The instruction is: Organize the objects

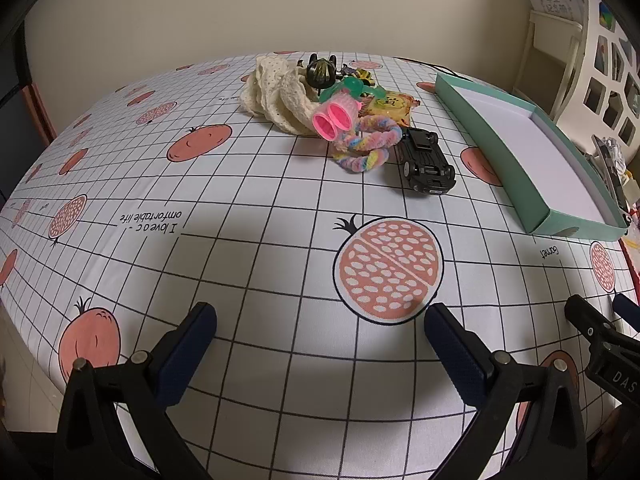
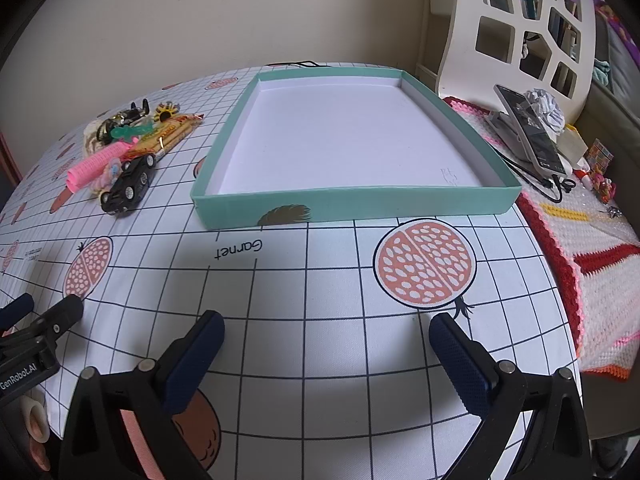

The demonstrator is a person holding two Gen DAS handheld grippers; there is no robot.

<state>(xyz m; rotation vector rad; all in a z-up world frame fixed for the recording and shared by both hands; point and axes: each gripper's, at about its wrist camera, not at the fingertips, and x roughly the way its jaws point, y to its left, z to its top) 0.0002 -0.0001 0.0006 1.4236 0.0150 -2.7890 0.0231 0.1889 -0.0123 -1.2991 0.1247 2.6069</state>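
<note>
A pile of small objects lies at the far side of the table: a cream knitted cloth, pink hair rollers, a pastel pipe-cleaner twist, a black toy car, a yellow snack packet, a green clip and a dark hair claw. An empty teal box lid with a white inside stands right of the pile. My left gripper is open and empty, low over the near table. My right gripper is open and empty, in front of the box. The car and rollers also show in the right wrist view.
The table wears a white grid cloth with pomegranate prints. A phone on a stand, a cable and small trinkets sit on a crocheted mat to the right. A white lattice chair back stands behind. The wall is close behind the table.
</note>
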